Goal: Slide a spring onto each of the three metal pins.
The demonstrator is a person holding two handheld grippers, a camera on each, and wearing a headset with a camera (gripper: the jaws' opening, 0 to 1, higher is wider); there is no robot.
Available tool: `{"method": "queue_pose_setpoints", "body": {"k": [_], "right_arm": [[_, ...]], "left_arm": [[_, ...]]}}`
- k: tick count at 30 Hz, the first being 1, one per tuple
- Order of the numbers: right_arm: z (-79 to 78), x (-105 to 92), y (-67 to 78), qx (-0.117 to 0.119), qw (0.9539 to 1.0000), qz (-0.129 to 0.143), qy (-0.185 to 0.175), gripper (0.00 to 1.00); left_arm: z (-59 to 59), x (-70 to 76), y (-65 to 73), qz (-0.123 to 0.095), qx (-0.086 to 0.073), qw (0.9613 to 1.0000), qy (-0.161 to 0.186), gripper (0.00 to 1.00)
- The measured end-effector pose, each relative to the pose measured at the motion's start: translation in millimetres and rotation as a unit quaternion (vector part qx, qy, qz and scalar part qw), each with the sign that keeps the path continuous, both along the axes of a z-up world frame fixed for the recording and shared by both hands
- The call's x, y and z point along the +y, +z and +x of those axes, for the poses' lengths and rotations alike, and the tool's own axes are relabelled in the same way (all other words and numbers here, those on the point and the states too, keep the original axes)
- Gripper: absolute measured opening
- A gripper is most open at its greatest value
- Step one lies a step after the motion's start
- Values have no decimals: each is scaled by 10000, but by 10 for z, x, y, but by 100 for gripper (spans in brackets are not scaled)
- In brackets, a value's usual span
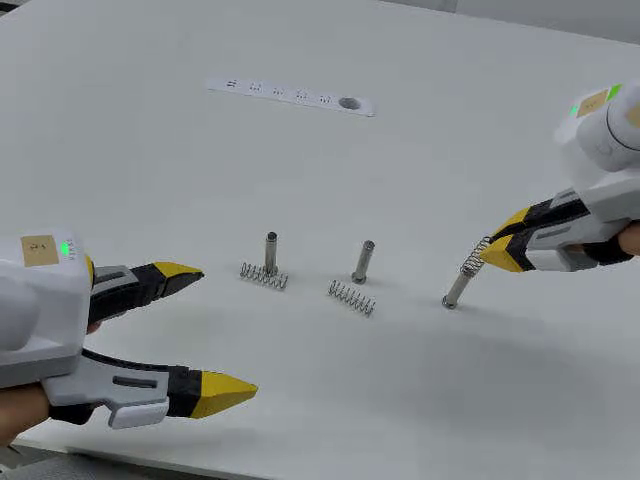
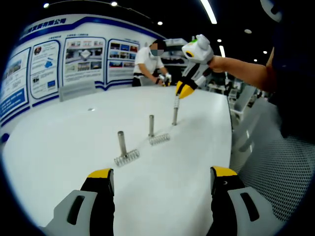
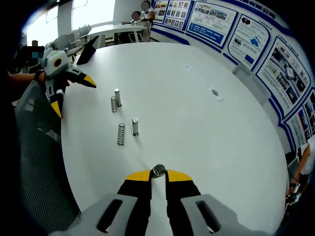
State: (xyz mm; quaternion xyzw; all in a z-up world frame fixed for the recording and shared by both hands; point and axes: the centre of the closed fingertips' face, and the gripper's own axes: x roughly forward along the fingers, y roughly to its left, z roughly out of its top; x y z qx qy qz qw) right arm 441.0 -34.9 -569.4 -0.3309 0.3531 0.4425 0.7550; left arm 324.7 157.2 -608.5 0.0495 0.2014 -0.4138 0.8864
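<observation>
Your right gripper (image 1: 488, 257) clamps one spring (image 1: 474, 257) onto the tilted pin (image 1: 455, 290) right of the centre pin (image 1: 363, 261); two loose springs (image 1: 264, 275) (image 1: 351, 297) wait, left gripper (image 1: 228, 331) agape

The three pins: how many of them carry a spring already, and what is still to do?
No pin looks finished yet. In hand: the right gripper is shut on the held spring at the top of the third pin, which leans. Still to do: the left spring lies beside the left pin, the middle spring beside the middle pin; both pins stand bare. The left gripper is open, holding nothing.
</observation>
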Motion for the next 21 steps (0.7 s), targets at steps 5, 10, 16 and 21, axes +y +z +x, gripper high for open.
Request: {"method": "queue_pose_setpoints", "body": {"k": [5,10,16,21], "right_arm": [[9,-14,-76,-6,9998,-173,81,2],[-9,-23,-103,72,9998,-150,70,2],[-25,-48,-97,102,9998,-148,55,3],[-35,-40,-62,67,9999,-99,61,4]], "left_arm": [[-2,4,3,7,1,10000,10,82],[-4,2,-3,10,10,10000,6,82],[-9,-7,-14,35,27,10000,-18,82],[-11,-6,-20,46,34,10000,-28,82]]}}
